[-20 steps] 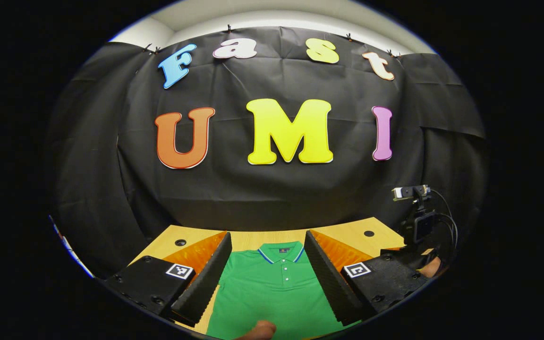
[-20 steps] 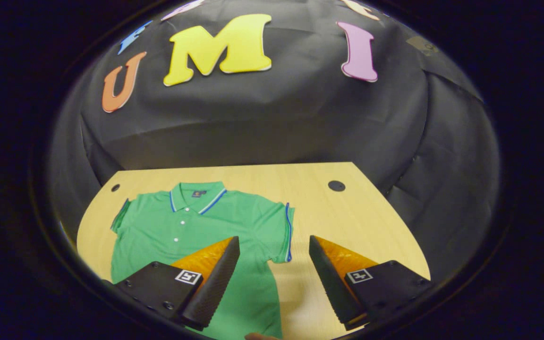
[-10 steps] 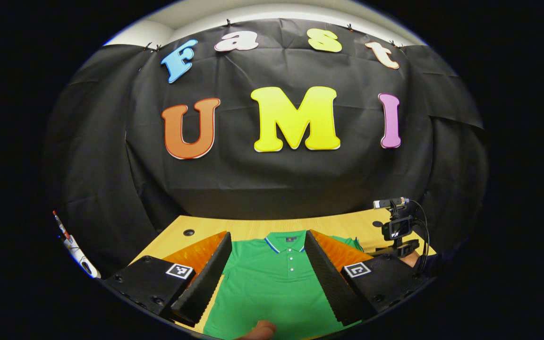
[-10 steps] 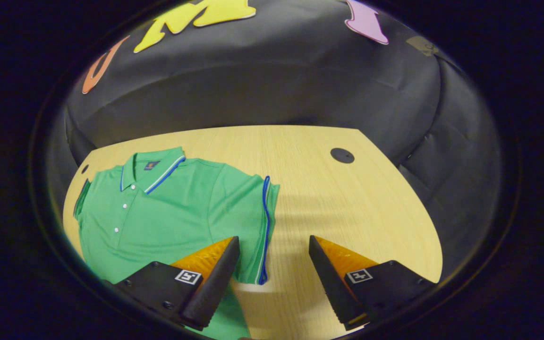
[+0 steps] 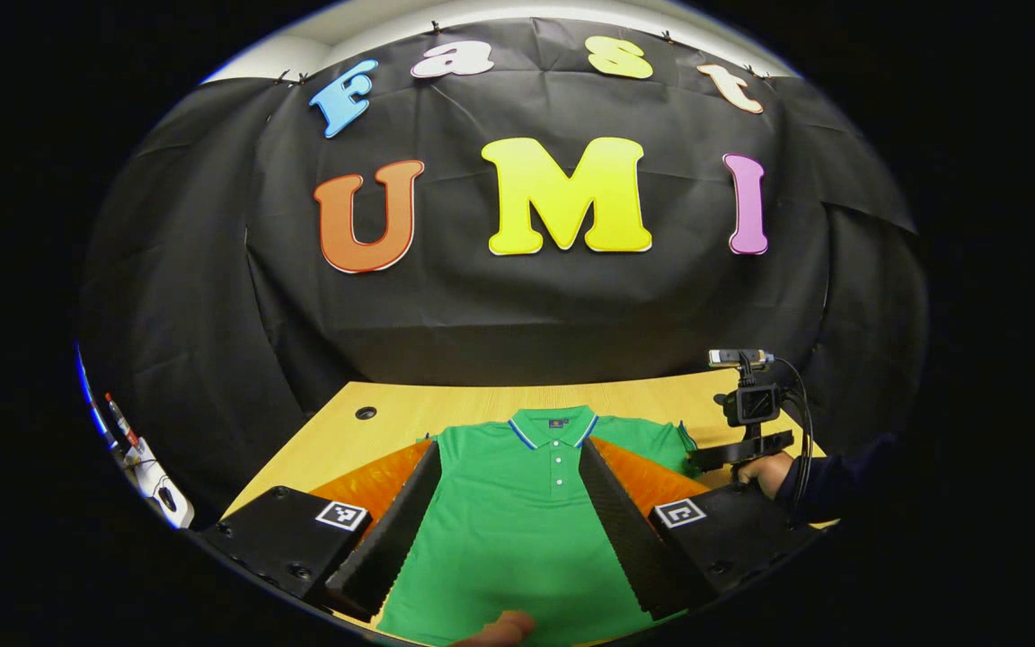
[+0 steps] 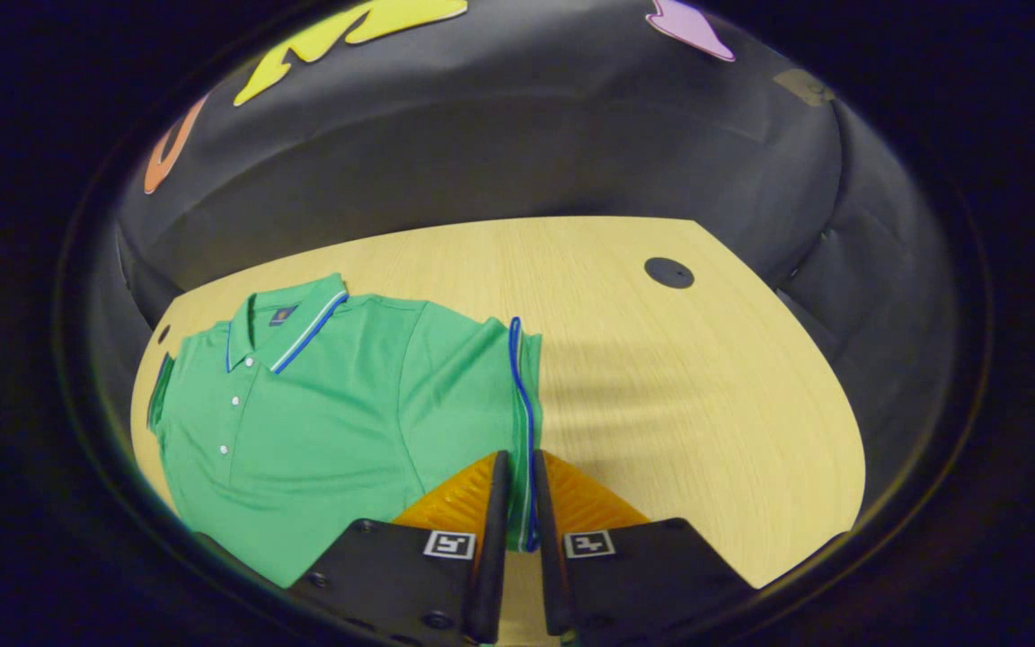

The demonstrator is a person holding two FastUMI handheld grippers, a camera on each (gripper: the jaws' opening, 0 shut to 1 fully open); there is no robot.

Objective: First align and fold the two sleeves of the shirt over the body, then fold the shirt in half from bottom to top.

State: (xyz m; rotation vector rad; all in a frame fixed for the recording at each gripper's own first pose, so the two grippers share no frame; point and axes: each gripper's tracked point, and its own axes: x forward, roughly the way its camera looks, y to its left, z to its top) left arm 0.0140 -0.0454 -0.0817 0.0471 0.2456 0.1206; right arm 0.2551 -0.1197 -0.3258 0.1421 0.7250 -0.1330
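A green polo shirt (image 5: 517,530) (image 6: 320,404) with a blue-trimmed collar lies flat, front up, on the wooden table (image 6: 679,386). My left gripper (image 5: 508,445) hovers open above the shirt's body, and the button placket shows between its fingers. My right gripper (image 6: 519,454) is shut on the blue-trimmed hem of the sleeve (image 6: 473,386) at the shirt's right side. In the left gripper view that right gripper (image 5: 702,458) rests at the sleeve, held by a hand (image 5: 765,469) in a dark sleeve. The other sleeve (image 6: 158,391) lies at the far left.
Bare tabletop (image 5: 392,422) extends behind and to the right of the shirt. Round cable holes (image 6: 668,272) (image 5: 366,412) sit near the back corners. A small white item (image 5: 154,476) hangs off the table's left. Black cloth walls the booth.
My right gripper came down onto the sleeve's hem and shut on it. My left gripper's view drew back, so more of the shirt and table shows.
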